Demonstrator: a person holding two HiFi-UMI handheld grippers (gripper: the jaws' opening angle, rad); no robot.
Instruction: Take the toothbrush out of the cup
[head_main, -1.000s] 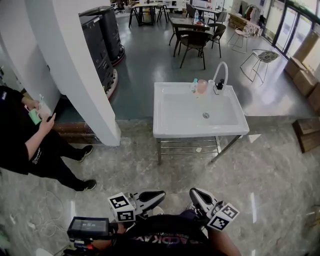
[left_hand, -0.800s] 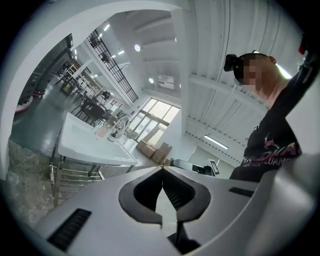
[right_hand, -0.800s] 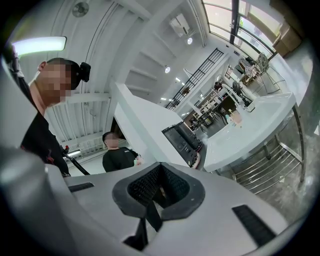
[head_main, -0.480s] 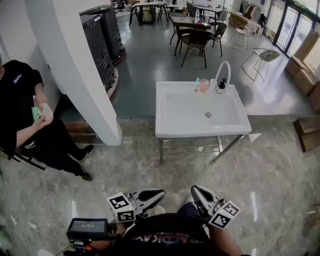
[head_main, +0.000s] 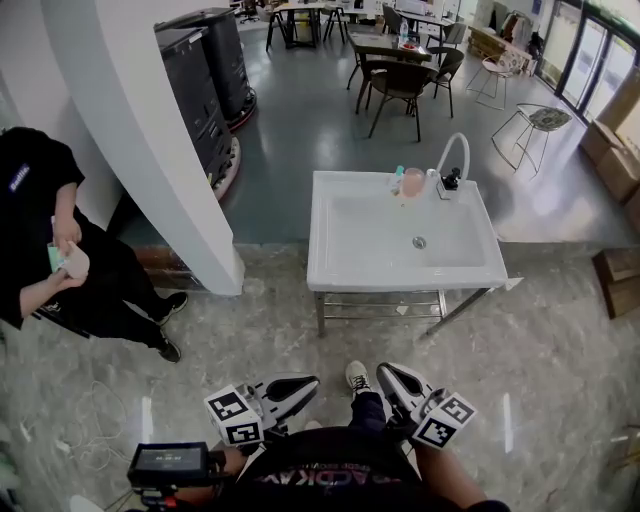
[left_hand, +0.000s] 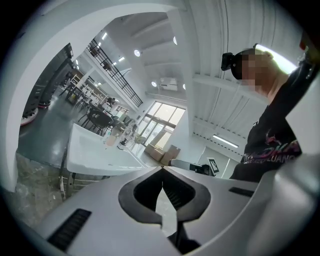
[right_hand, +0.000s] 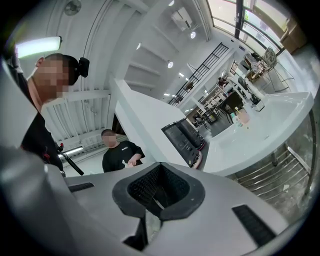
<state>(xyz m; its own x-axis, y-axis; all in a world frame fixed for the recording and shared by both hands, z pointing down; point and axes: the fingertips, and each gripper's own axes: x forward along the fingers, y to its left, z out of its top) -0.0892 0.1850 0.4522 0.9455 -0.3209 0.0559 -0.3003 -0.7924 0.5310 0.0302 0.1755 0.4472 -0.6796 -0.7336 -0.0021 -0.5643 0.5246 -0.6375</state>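
Note:
A white sink (head_main: 345, 240) stands on a metal frame across the floor ahead. A pink cup (head_main: 412, 181) sits on its back rim beside the faucet (head_main: 452, 160), and a teal toothbrush (head_main: 398, 176) pokes out of it. My left gripper (head_main: 310, 385) and right gripper (head_main: 385, 372) are held low against my body, far short of the sink, both shut with nothing between their jaws. In the left gripper view the gripper (left_hand: 161, 169) points toward the sink (left_hand: 95, 155) with the cup (left_hand: 111, 138) small. In the right gripper view the gripper (right_hand: 159, 165) faces the sink (right_hand: 260, 130) and cup (right_hand: 243, 116).
A person in black (head_main: 50, 250) stands at the left beside a wide white pillar (head_main: 150, 150). Black cabinets (head_main: 205, 70) stand behind it. Tables and chairs (head_main: 400, 70) fill the back, and cardboard boxes (head_main: 620, 160) sit at the right. My shoe (head_main: 357, 377) shows between the grippers.
The sink has come slightly nearer in the head view and my foot has stepped forward. The person at the left has shifted position. Both grippers stay shut near my body.

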